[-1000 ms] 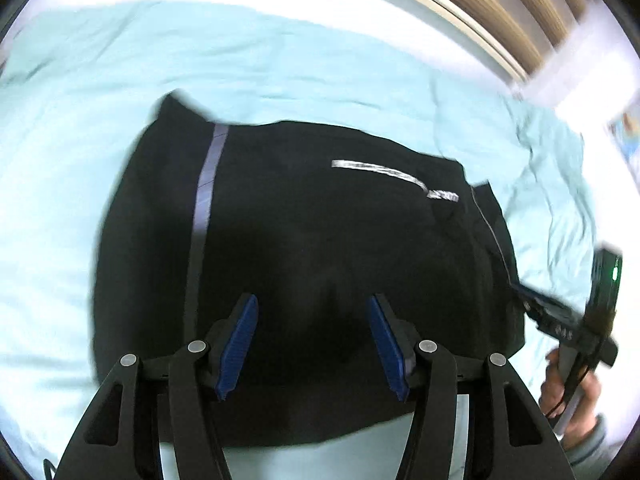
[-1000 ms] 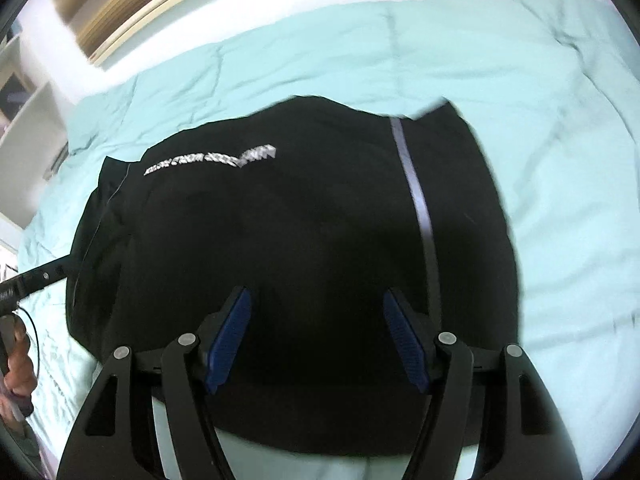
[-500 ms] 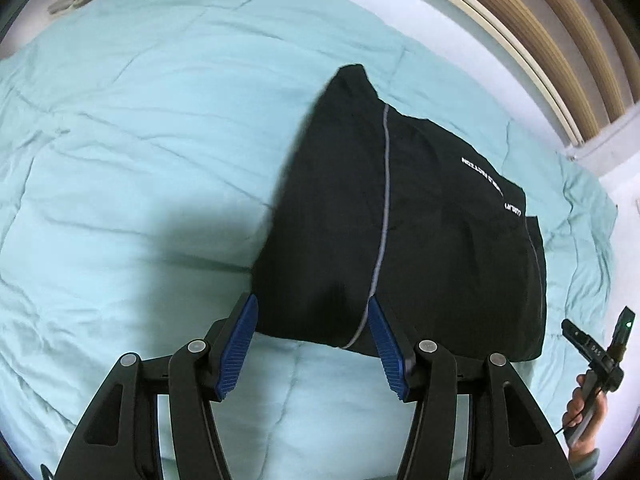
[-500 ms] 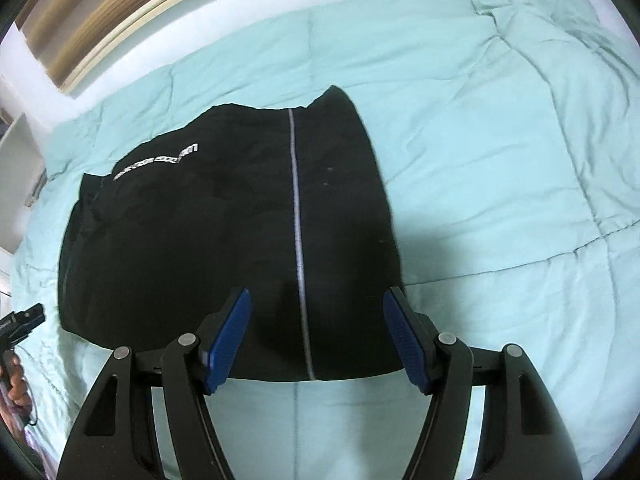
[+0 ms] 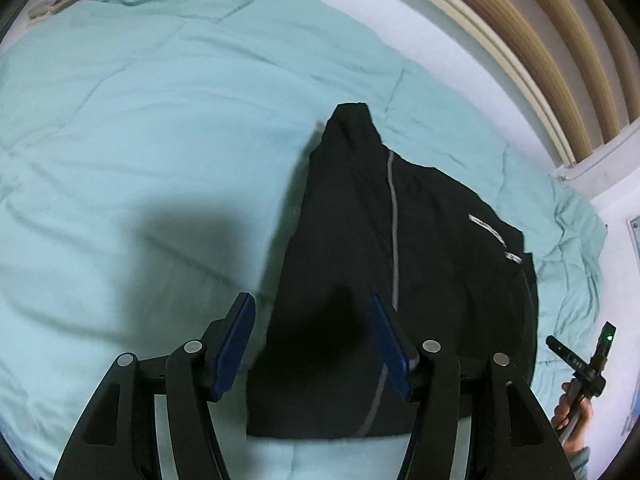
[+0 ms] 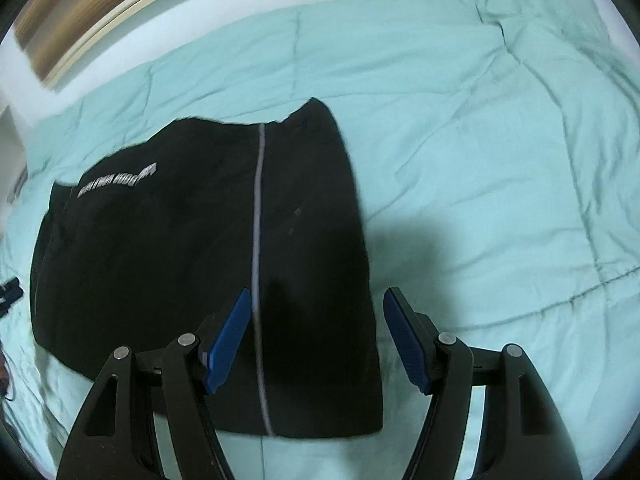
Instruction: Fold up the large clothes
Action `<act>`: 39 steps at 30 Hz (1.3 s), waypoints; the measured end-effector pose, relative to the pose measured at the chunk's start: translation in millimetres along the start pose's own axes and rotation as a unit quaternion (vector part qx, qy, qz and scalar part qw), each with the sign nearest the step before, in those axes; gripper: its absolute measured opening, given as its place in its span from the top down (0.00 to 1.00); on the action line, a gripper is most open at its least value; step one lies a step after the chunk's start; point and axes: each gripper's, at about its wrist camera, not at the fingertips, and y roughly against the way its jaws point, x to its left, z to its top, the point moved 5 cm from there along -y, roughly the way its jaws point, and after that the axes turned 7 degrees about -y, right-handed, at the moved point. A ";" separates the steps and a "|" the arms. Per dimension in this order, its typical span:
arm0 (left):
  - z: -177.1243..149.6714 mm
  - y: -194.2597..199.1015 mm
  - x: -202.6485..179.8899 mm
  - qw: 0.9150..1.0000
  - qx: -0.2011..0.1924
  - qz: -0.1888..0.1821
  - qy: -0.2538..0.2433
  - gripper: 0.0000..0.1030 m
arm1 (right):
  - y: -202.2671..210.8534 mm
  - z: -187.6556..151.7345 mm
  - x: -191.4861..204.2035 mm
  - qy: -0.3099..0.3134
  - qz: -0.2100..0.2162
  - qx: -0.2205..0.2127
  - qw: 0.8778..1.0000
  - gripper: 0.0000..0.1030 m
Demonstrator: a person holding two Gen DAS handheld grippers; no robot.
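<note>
A folded black garment (image 5: 400, 280) with a grey stripe and white lettering lies flat on a mint-green quilt (image 5: 140, 120). It also shows in the right wrist view (image 6: 180, 248). My left gripper (image 5: 310, 346) is open and empty, held above the garment's near left edge. My right gripper (image 6: 316, 340) is open and empty, above the garment's near right edge. The other hand-held gripper (image 5: 584, 364) shows at the far right of the left wrist view.
The quilt (image 6: 500, 140) spreads wide on both sides of the garment. A wooden slatted headboard (image 5: 540, 40) and a white wall stand behind the bed. A white shelf (image 6: 10, 136) is at the left edge.
Both grippers pulled back and up from over the garment, staying open. The garment now looks smaller and lies still, with more quilt in view.
</note>
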 end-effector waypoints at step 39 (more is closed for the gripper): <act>5.0 -6.7 -48.3 0.982 -0.030 -0.188 -0.011 0.76 | -49.8 5.1 17.1 -0.055 0.269 0.077 0.958 0.71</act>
